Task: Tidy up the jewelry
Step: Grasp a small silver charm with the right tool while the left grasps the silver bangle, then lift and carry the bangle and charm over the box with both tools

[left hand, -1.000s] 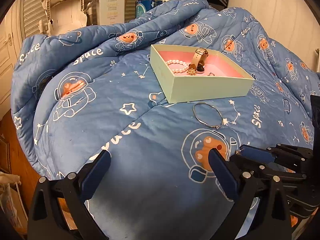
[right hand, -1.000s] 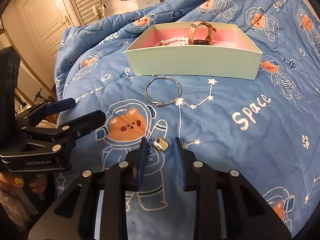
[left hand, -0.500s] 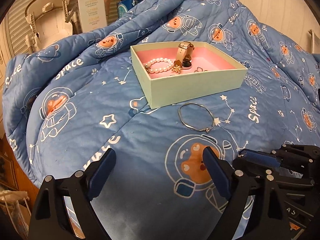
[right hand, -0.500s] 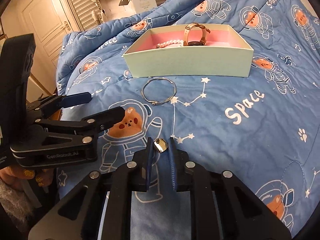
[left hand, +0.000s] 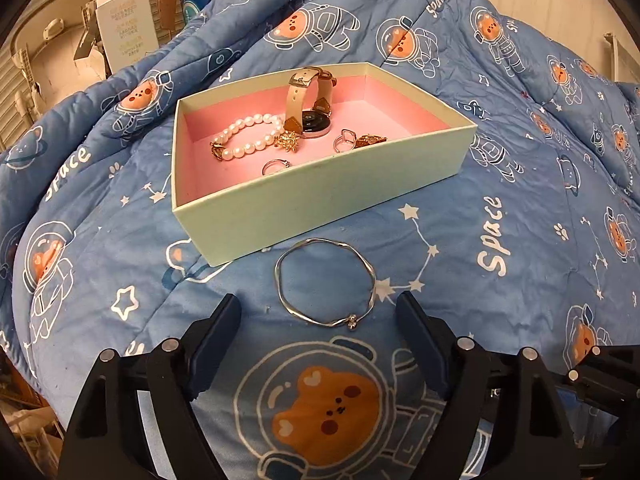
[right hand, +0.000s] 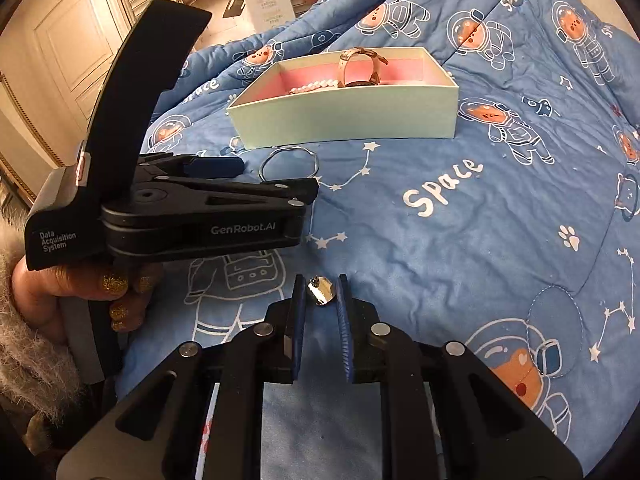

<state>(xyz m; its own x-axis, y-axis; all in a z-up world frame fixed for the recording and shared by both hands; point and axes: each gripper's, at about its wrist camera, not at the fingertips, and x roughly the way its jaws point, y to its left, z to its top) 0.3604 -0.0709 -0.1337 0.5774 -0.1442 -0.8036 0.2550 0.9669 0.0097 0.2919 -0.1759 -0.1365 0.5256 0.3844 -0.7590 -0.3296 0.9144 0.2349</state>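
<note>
A pale green box (left hand: 320, 196) with a pink lining sits on the blue space-print quilt. It holds a pearl bracelet (left hand: 248, 136), a watch (left hand: 308, 112) and small rings. A silver bangle (left hand: 326, 282) lies on the quilt just in front of the box. My left gripper (left hand: 318, 322) is open, its fingers on either side of the bangle's near end. It shows in the right wrist view (right hand: 276, 180) too. My right gripper (right hand: 320, 292) is shut on a small silver charm (right hand: 320, 290), held just above the quilt. The box (right hand: 348, 116) and the bangle (right hand: 290, 160) lie beyond.
The quilt (left hand: 500, 280) is rumpled and rises behind the box. A white carton (left hand: 124, 28) and a cream plastic appliance (left hand: 48, 52) stand beyond the bed at the back left. A panelled door (right hand: 68, 52) is at the far left.
My left gripper has moved forward to the bangle and now straddles it. My right gripper closed on the silver charm and holds it.
</note>
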